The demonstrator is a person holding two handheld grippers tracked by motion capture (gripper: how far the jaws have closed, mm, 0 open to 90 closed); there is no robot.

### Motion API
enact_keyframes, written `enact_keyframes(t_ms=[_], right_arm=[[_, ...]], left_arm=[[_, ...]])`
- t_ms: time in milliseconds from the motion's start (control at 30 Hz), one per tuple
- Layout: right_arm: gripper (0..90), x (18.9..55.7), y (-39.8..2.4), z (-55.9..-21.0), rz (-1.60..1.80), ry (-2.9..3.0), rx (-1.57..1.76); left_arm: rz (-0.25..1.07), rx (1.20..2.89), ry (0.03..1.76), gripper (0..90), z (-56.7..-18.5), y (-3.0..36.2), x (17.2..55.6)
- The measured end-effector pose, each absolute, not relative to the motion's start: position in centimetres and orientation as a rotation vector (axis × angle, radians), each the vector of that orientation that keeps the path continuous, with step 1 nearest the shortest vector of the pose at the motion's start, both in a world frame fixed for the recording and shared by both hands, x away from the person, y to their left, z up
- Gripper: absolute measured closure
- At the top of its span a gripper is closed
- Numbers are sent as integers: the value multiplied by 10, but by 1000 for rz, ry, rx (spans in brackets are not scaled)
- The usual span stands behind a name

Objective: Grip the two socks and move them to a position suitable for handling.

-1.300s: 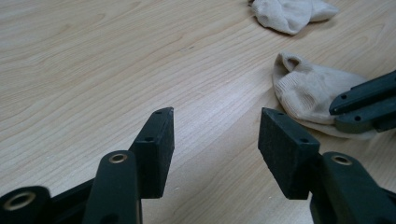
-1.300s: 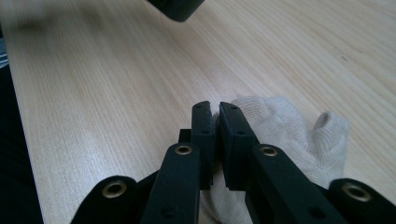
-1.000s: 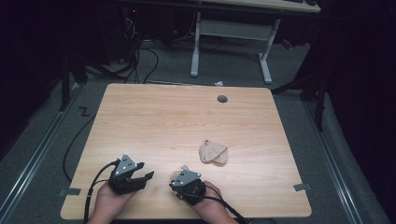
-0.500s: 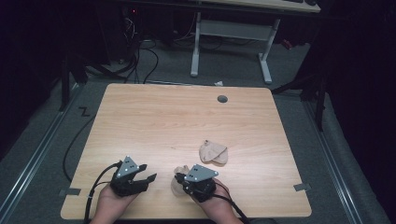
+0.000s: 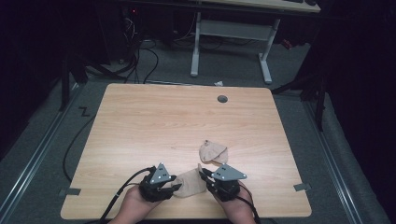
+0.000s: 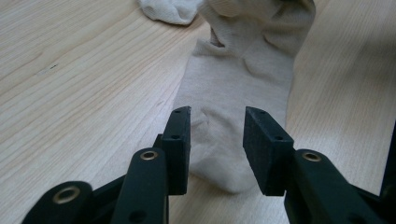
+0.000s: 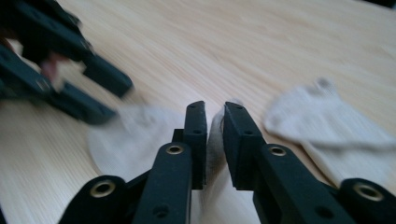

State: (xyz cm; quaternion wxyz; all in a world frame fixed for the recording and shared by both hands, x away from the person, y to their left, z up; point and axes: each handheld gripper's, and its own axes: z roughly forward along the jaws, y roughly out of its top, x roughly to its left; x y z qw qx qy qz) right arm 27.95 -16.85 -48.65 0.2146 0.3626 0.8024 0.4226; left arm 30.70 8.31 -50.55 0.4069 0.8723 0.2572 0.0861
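On the wooden table (image 5: 140, 121) your right gripper (image 7: 215, 116) pinched the limp beige sock's (image 6: 233, 88) edge near you, while your left gripper (image 6: 217, 130), jaws half-open and closing, straddled its soft free end

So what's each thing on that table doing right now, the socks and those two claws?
Near sock: flat on the table, stretched between the two claws.
Far sock: crumpled, lying free on the table.
Left claw: jaws just closing around the near sock's end, pads not yet pressing it.
Right claw: jaws just opening a little, a fold of the near sock pinched between them.
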Motion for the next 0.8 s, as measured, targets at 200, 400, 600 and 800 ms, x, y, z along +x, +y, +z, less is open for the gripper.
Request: enact_keyframes(t_ms=[200,400,600,800], right_arm=[[720,278,-201,-490,1123,2158,1104],[776,294,-202,-505,1051,2248,1136],[803,308,-195,-517,987,2324,1143],[796,308,-187,-524,974,2395,1120]], left_arm=[[208,2215,629,607,-506,78,308],[207,2245,623,610,-510,76,307],[226,2321,606,630,-521,79,307],[217,2331,636,630,-520,93,304]])
